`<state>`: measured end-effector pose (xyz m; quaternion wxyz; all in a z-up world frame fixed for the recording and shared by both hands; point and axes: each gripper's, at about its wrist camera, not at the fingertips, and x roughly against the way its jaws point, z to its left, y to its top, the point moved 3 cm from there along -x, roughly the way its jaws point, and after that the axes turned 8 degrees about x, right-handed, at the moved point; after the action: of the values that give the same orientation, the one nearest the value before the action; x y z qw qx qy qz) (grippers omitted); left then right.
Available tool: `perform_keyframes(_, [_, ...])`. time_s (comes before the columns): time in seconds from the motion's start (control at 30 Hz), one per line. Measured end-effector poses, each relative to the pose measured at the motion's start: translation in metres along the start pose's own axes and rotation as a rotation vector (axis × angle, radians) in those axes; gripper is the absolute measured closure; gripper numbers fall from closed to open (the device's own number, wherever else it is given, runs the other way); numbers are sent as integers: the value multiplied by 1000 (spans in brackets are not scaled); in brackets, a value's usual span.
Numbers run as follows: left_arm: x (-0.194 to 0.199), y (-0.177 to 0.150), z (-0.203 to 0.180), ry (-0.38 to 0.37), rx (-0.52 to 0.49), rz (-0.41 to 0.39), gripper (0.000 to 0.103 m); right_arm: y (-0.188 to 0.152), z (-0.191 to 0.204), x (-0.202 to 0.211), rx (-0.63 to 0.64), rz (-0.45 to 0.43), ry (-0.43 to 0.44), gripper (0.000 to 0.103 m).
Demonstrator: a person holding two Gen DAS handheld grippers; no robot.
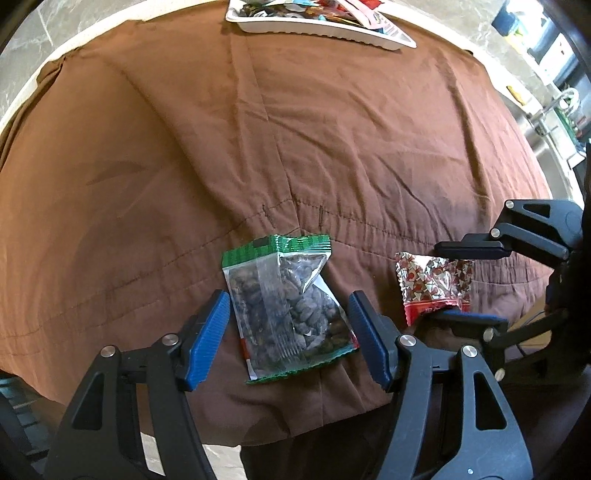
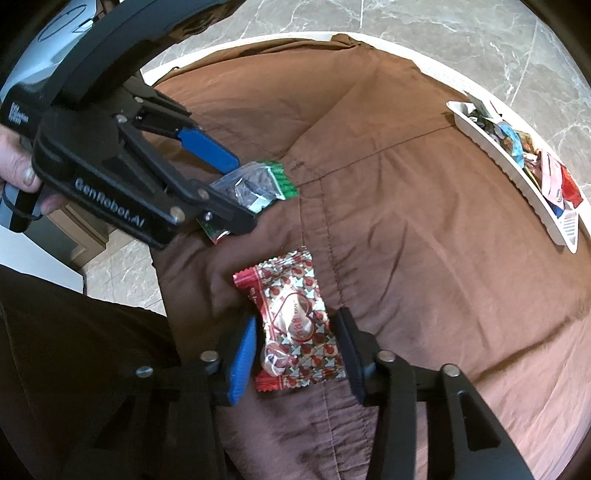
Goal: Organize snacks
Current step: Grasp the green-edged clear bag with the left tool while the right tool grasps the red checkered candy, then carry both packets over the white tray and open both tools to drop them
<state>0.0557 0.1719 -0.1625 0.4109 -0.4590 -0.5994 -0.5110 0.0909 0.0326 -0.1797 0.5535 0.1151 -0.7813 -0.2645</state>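
A green-edged clear packet of dark nuts (image 1: 288, 306) lies on the brown cloth between the fingers of my left gripper (image 1: 290, 317), which is open around it; the pads stand just off its sides. It also shows in the right wrist view (image 2: 258, 186). A red and white patterned snack packet (image 2: 295, 325) lies between the fingers of my right gripper (image 2: 295, 345), open and close to its sides. The same packet (image 1: 432, 284) and right gripper (image 1: 467, 280) show in the left wrist view.
A white tray (image 1: 332, 31) filled with several snack packets sits at the far edge of the brown cloth (image 1: 258, 147); it also shows in the right wrist view (image 2: 517, 177). Marble floor surrounds the table. A counter with clutter stands at the right.
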Motion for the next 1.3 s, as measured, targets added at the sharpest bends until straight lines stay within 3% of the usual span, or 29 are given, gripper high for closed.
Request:
perform_keyframes(0.17, [-1, 2, -4, 2, -1, -14, 41, 1, -3, 0, -16, -9, 17, 65])
perform_keyframes(0.37, [1, -4, -2, 32, -24, -25, 61, 0, -11, 1, -69, -29, 51, 66])
perform_keyframes(0.43, [2, -3, 0, 26, -17, -25, 69, 0, -16, 2, -97, -39, 72, 66])
perform_keyframes(0.53, [3, -1, 7, -5, 23, -29, 74, -1, -24, 4, -144, -56, 102, 67])
perform_keyframes(0.73, [7, -2, 13, -51, 52, -31, 75, -4, -41, 7, -262, -89, 175, 77])
perform_keyframes(1.03, [17, 2, 11, -100, 52, -39, 75, -8, -55, 17, -351, -134, 237, 77])
perform_keyframes(1.3, [33, 22, 9, -147, 54, -64, 75, -8, -77, 30, -430, -181, 242, 77])
